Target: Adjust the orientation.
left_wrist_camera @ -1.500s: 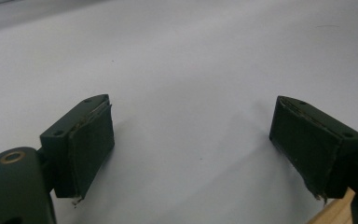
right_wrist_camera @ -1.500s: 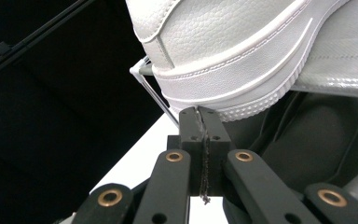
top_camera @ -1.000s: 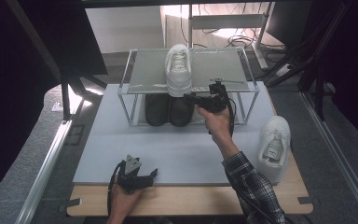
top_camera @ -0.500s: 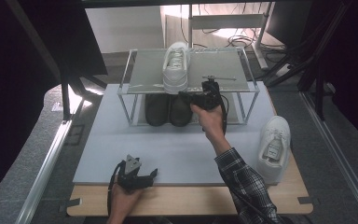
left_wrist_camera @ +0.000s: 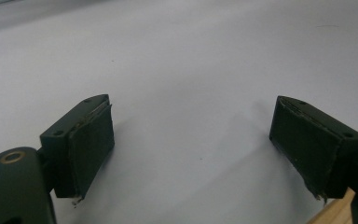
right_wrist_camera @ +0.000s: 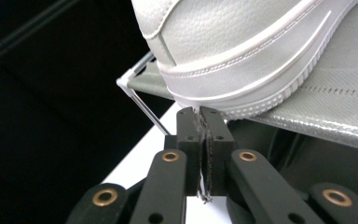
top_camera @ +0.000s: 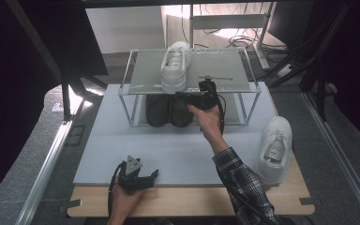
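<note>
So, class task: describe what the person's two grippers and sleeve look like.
Both grippers are black. The left gripper carries a grey three-cornered plate and a looping black cable; its pads are flat, dark rectangles. The right gripper has brass-coloured rivets on its linkage. The right sleeve is dark plaid.

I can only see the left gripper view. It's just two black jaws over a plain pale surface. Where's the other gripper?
Observer: The right gripper is up at the front edge of the shoe rack, beside the white shoe on the rack.
Operator: Is it grabbing that shoe?
Observer: No. In the right gripper view its jaws are shut together with nothing between them, just under the shoe's heel.
Operator: Are there more shoes?
Observer: Yes. A pair of dark shoes sits under the rack, and another white shoe lies on the table's right side.
Operator: And my gripper?
Observer: The left gripper rests open at the near edge of the grey mat.
</note>
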Demonstrator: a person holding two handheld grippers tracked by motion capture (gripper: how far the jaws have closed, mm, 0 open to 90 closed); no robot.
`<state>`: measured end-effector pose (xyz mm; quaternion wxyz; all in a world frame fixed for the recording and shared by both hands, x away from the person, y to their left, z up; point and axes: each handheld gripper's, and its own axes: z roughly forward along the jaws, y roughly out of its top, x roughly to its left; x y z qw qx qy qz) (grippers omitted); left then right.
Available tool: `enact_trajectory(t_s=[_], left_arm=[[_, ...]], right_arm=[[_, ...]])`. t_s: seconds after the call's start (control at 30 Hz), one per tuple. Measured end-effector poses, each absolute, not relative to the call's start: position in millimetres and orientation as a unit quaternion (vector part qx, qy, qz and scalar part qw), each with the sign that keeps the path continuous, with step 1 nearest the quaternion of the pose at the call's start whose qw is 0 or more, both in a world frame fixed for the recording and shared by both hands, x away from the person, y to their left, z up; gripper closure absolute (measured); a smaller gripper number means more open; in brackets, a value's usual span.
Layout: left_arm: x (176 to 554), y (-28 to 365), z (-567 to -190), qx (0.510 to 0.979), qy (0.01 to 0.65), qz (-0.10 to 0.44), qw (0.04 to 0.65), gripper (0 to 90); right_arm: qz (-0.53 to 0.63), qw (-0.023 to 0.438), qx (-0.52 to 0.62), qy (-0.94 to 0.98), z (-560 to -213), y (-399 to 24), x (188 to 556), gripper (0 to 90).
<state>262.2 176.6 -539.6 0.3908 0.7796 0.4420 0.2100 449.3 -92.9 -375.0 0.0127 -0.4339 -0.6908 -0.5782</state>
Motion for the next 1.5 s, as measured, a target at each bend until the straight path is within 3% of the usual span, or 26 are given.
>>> enact_trajectory(t_s=[0.33, 1.0, 1.23, 1.5], left_arm=[[262, 177, -540, 0.78, 0.442, 0.21, 0.391, 13.4], [262, 177, -539, 0.78, 0.442, 0.21, 0.39, 13.5], [262, 177, -539, 0.78, 0.443, 0.209, 0.389, 13.5], [262, 176, -539, 0.78, 0.443, 0.209, 0.39, 13.4]], right_arm=[[-0.56, -0.018, -0.417, -0.715, -370, -101, 437, 82.8], [-0.476, -0.115, -0.362, -0.793, -383, -110, 407, 55.0], [-0.452, -0.148, -0.339, -0.812, -388, -114, 394, 51.2], [-0.428, -0.148, -0.33, -0.829, -396, -121, 382, 47.0]])
